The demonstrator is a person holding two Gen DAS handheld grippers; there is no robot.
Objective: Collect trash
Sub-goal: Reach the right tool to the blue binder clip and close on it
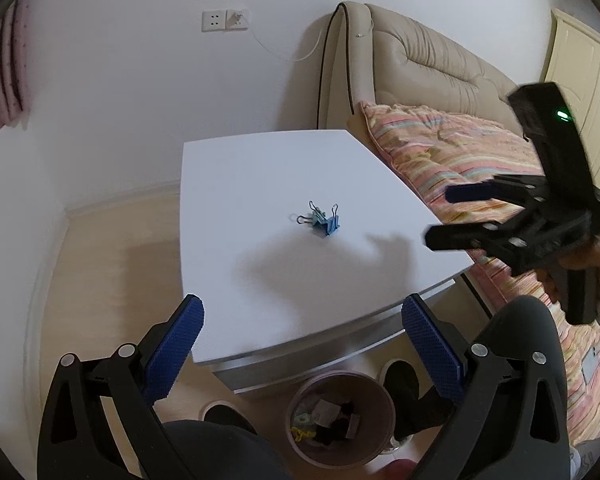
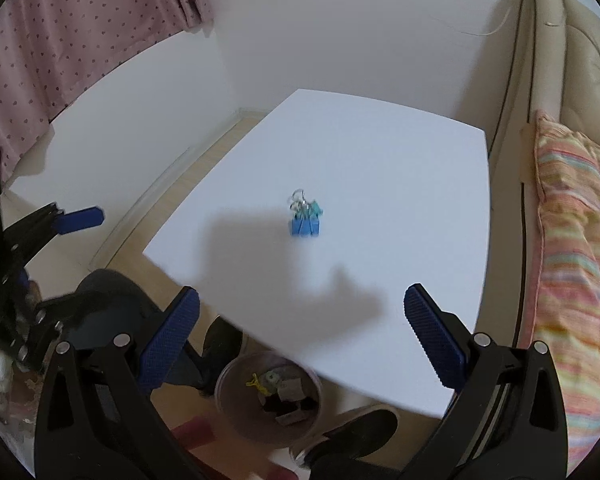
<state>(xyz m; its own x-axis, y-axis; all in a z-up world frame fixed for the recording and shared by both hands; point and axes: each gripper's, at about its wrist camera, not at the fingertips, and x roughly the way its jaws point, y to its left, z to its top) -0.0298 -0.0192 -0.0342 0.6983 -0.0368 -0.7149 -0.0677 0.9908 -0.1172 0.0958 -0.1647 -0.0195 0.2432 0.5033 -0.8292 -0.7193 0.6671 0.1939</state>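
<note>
Left gripper (image 1: 302, 334): black two-finger claw with blue ribbed pads, spread wide and holding nothing, poised over the near edge of the table.
Right gripper (image 2: 300, 322): same build, also spread wide and empty; in the left wrist view it hangs off the table's right side, gripped by a hand (image 1: 588, 264).
Bin: round pinkish wastebasket (image 1: 380, 396) on the floor below the near table edge, between the person's dark shoes; it already holds scraps, one yellow.
Table: white, smooth rectangular tabletop (image 1: 260, 168), bare except for one item.
Trash: a small cluster of blue and teal binder clips (image 1: 324, 221) with wire handles, lying near the middle of the tabletop, well apart from both claws.
Backdrop: beige padded headboard (image 1: 420, 52) and striped quilt to the right, pink dotted curtain (image 2: 60, 32) to the left.
Step, as I judge it: reach for the clips, the only piece left on the table.
Doing it well: close the pads on the blue clip bodies, not the springy wire loops, which may swivel and slip; come down low so the whole cluster lifts together, then release directly above the bin.
</note>
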